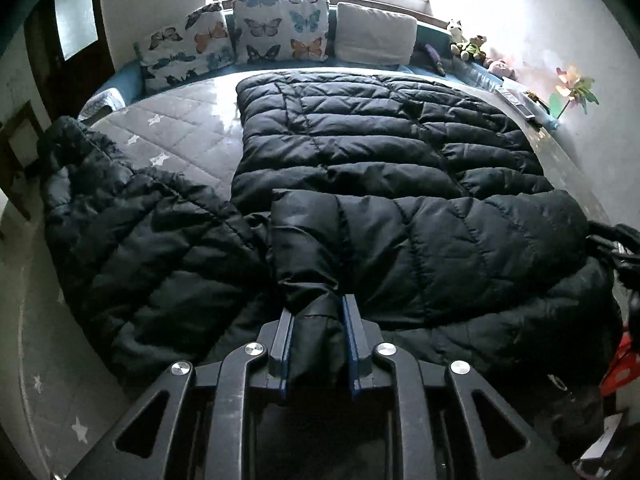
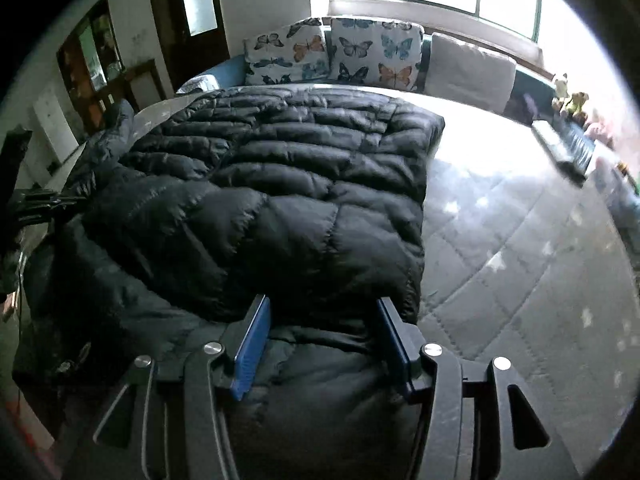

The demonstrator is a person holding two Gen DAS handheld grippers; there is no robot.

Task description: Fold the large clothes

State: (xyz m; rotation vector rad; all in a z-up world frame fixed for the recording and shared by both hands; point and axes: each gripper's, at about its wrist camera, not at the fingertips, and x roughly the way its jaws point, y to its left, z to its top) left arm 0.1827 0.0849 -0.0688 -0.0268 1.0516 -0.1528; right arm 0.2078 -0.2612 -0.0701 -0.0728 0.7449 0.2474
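Note:
A large black quilted puffer jacket (image 1: 380, 148) lies spread on the grey star-patterned bed (image 1: 180, 128). One sleeve (image 1: 420, 240) is folded across its body. My left gripper (image 1: 318, 304) is shut on the cuff end of that sleeve (image 1: 316, 320). The other sleeve (image 1: 140, 240) lies out to the left. In the right wrist view the jacket (image 2: 280, 184) fills the left half of the bed (image 2: 520, 260). My right gripper (image 2: 322, 308) is open, its jaws wide apart over the jacket's near edge, with fabric between them.
Two butterfly pillows (image 1: 280, 28) and a white pillow (image 1: 376, 32) lean at the head of the bed under the window. Stuffed toys (image 1: 468, 44) and a paper flower (image 1: 572, 88) stand on the right ledge. A dark door (image 2: 192, 12) and a cabinet (image 2: 92, 64) stand at the left.

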